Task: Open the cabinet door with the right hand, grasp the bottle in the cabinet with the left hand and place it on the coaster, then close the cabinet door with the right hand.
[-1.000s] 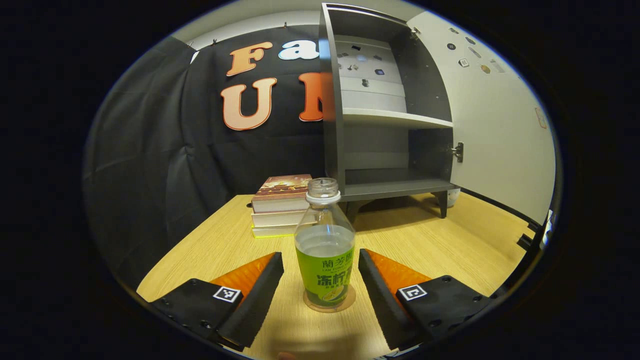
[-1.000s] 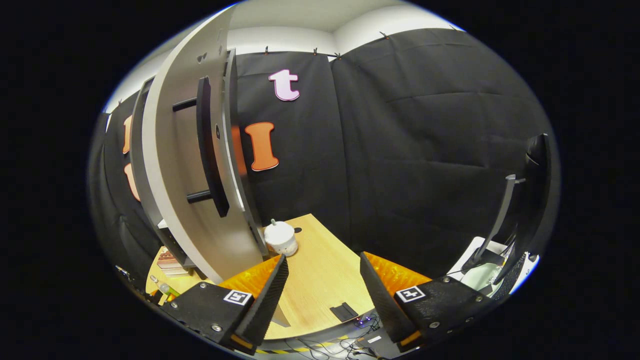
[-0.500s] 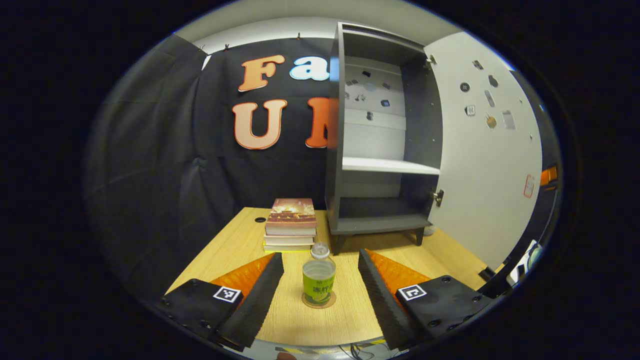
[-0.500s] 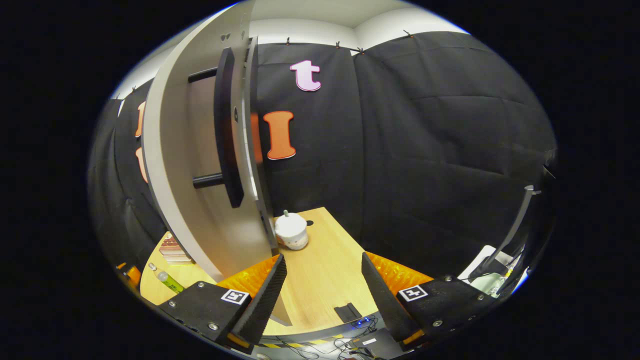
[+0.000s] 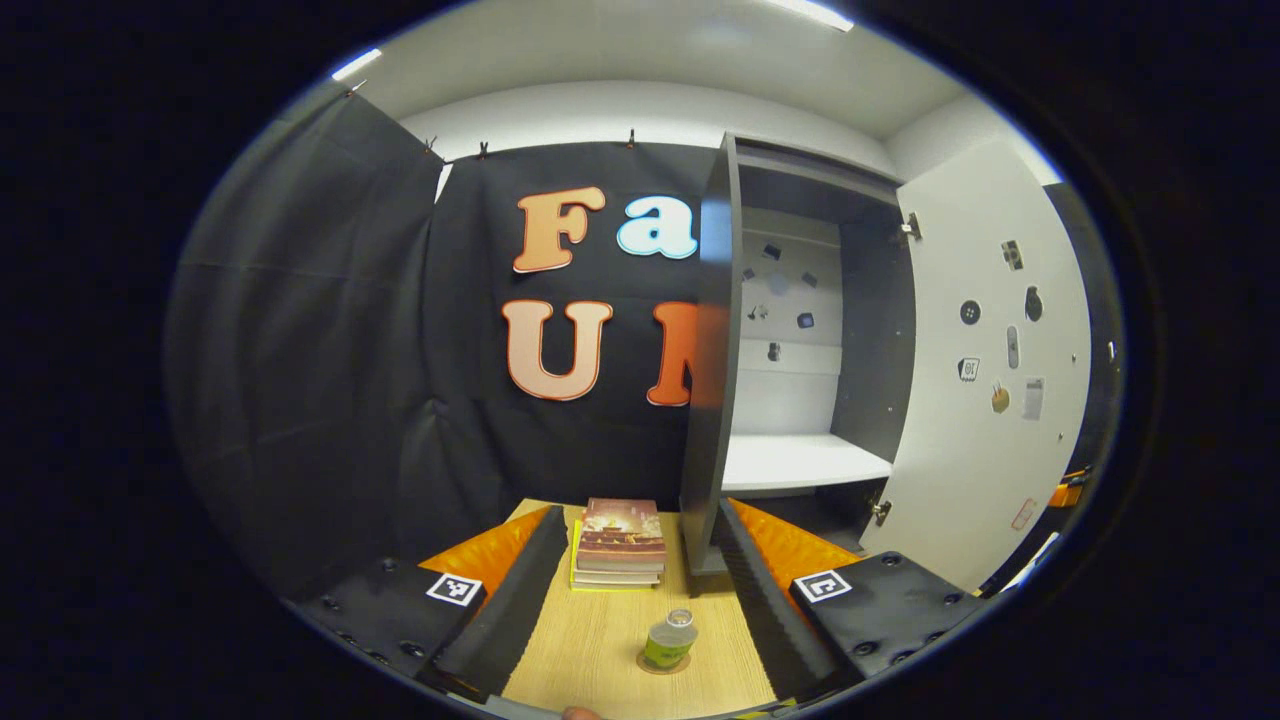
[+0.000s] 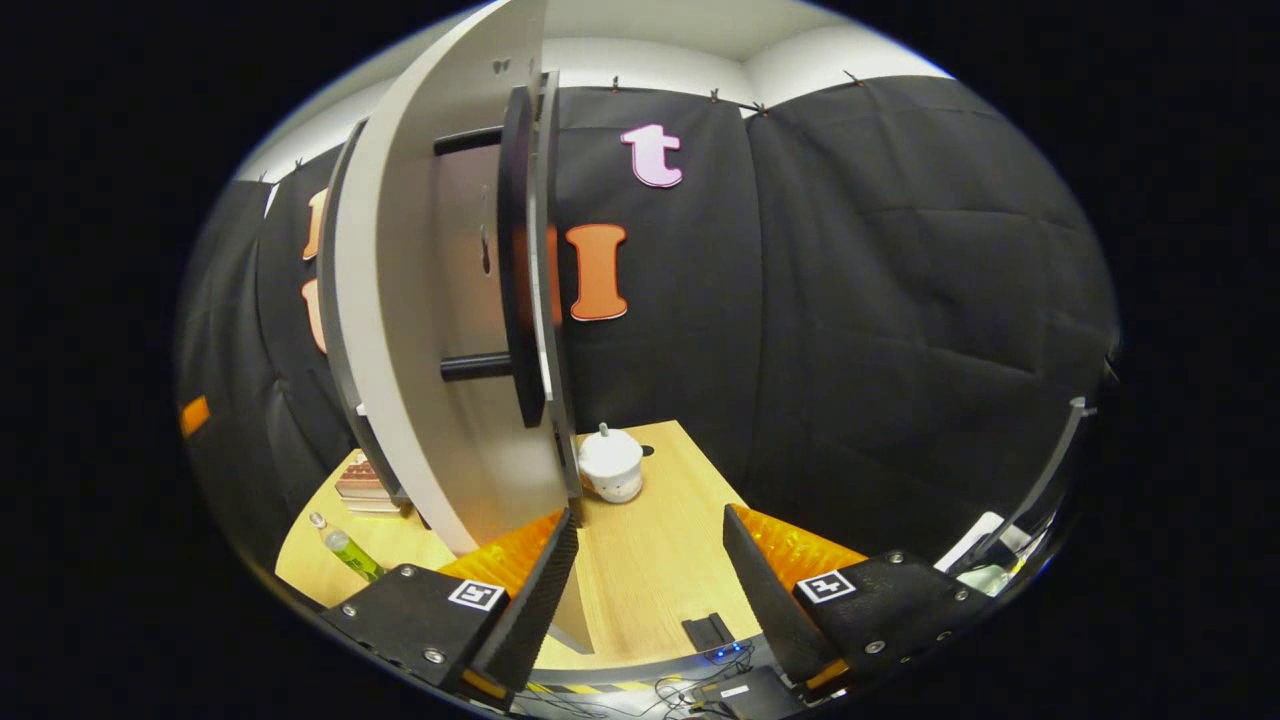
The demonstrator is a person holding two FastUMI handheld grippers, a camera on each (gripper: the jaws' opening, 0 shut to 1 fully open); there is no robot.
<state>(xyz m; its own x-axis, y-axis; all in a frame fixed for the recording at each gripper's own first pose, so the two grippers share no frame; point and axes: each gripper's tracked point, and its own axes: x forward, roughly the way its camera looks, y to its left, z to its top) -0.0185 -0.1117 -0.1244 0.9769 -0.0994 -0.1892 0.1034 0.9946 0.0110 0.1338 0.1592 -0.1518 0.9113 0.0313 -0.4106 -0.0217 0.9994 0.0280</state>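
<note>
Bottle (image 5: 669,640) with the green label stands upright on the round coaster (image 5: 648,667) on the wooden table (image 5: 600,650), near the table's front edge, in front of a stack of books (image 5: 620,545) and apart from it. In the left gripper view the left gripper (image 5: 640,600) hovers above the table with its fingers (image 5: 520,600) spread wide and nothing between them; the bottle sits low in the gap, touched by neither finger. Behind the books stands the dark grey cabinet (image 5: 715,380), its white door (image 5: 985,380) swung open to the right, a pale shelf (image 5: 800,462) showing inside. In the right gripper view the right gripper (image 6: 645,590) is also spread and empty, close to the lower edge of the open door (image 6: 420,330), whose black bar handle (image 6: 520,270) faces the camera almost edge-on. A small white pot (image 6: 610,465) with a lid sits on the table just behind the door, and the bottle (image 6: 345,547) shows far left on the tabletop.
</note>
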